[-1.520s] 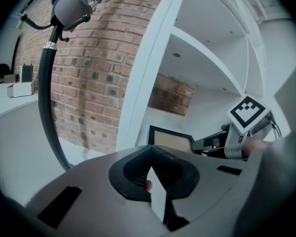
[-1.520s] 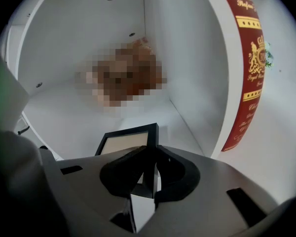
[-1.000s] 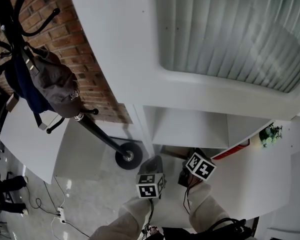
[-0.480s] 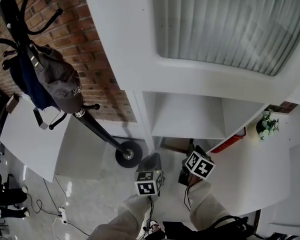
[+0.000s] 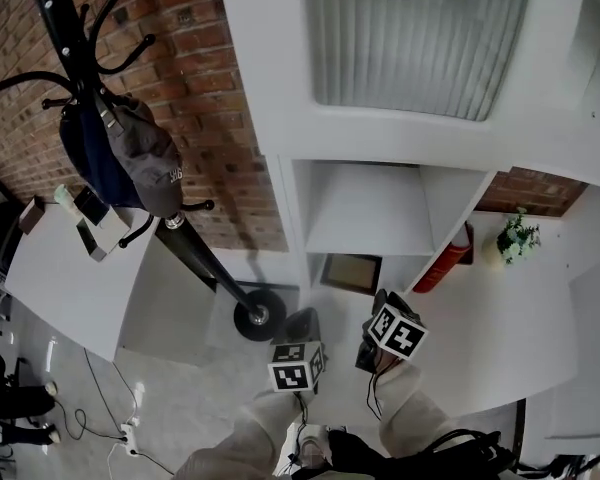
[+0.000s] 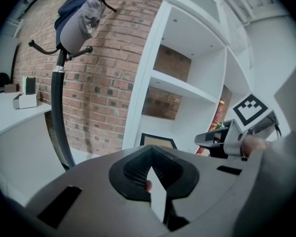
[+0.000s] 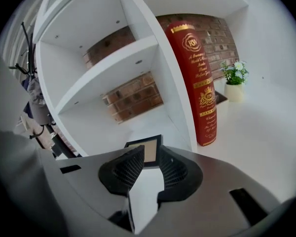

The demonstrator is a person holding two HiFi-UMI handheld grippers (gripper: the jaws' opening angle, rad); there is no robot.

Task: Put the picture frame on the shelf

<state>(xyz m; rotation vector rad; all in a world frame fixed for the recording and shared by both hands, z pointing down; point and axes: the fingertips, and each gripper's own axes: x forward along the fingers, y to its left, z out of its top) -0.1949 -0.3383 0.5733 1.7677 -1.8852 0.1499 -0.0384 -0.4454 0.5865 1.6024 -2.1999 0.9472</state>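
A dark picture frame (image 5: 352,273) with a tan middle rests in the lowest bay of the white shelf unit (image 5: 365,230). It also shows in the left gripper view (image 6: 158,140) and the right gripper view (image 7: 145,149). Both grippers are short of it and touch nothing. My left gripper (image 5: 303,318) points at the shelf's left post, and only a thin sliver shows between its jaws (image 6: 153,174). My right gripper (image 5: 383,300) is open and empty, and the frame is in line with its gap (image 7: 147,169). Whether the frame leans or lies flat I cannot tell.
A tall red book (image 5: 452,260) stands by the bay's right wall, with a small potted plant (image 5: 513,238) beyond it. A black coat stand (image 5: 250,313) with a cap and bag is on the left by the brick wall. A white desk (image 5: 60,278) lies further left.
The head view has swung so that the lowest bay, the frame and the whole red book have come into sight. Both grippers sit at nearly the same place in the picture.
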